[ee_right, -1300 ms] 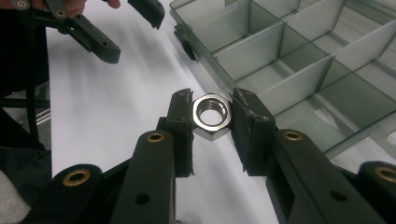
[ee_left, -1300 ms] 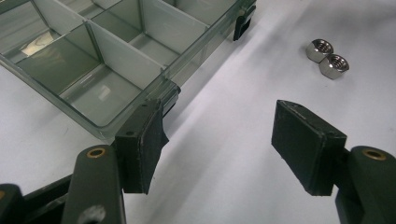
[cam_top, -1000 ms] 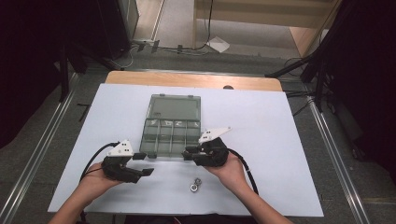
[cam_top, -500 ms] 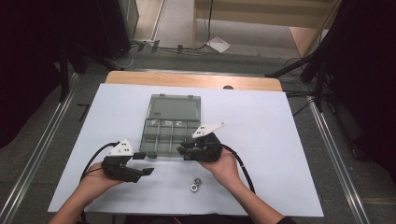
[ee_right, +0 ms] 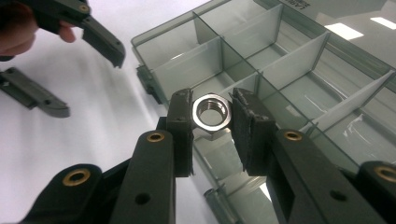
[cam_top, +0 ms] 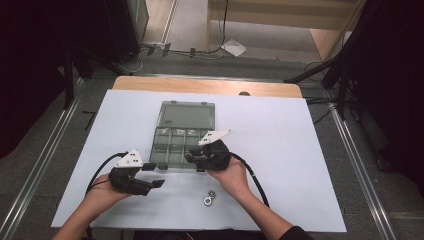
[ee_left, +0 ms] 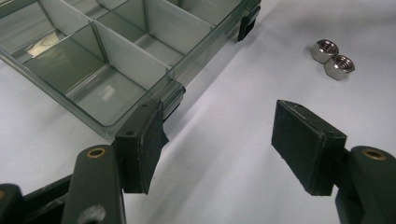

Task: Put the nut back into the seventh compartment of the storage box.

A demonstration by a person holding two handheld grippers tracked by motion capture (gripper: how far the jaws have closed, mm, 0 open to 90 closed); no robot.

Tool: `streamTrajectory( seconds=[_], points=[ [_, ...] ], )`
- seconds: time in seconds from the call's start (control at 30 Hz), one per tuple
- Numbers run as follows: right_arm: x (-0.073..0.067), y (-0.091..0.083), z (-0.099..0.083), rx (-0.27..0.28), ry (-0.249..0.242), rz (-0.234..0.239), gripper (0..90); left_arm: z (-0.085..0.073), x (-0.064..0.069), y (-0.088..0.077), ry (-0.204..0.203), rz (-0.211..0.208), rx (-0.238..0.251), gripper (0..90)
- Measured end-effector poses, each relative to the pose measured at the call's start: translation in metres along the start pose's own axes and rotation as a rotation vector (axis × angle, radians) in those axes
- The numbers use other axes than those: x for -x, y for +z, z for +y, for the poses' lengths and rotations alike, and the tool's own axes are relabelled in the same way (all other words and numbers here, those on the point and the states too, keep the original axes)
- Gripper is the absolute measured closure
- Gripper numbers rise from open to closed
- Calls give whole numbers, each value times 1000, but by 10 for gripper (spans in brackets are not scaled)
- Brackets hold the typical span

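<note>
light: bright overhead | surroundings: dark | glare: organizer box | shadows: soft

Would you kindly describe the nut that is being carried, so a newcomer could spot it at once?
Start at the clear compartment box in the middle of the white table. Over its near row hangs the right claw, pinching a shiny steel hex nut. Unlike the two loose nuts lying on the table, it is held above the box.

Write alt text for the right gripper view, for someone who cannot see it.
The right tongs clamp a shiny silver steel hex nut between two black pads, held above the near edge of an open, smoky clear plastic compartment box with empty sections. At upper left, the left tongs hover open over the white table sheet.
</note>
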State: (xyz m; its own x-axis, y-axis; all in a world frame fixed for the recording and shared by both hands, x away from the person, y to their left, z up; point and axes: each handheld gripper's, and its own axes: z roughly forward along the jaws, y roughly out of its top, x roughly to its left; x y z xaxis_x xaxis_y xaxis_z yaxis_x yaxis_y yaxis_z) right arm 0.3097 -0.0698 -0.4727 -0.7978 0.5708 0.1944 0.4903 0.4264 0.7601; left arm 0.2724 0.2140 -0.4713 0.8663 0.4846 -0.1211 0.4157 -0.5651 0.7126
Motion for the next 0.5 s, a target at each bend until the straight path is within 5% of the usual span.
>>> streamTrajectory(
  seconds=[0.5],
  points=[
    [11, 16, 5, -26, 22, -36, 709, 0, 0, 0, -2, -1, -1, 343]
  ],
)
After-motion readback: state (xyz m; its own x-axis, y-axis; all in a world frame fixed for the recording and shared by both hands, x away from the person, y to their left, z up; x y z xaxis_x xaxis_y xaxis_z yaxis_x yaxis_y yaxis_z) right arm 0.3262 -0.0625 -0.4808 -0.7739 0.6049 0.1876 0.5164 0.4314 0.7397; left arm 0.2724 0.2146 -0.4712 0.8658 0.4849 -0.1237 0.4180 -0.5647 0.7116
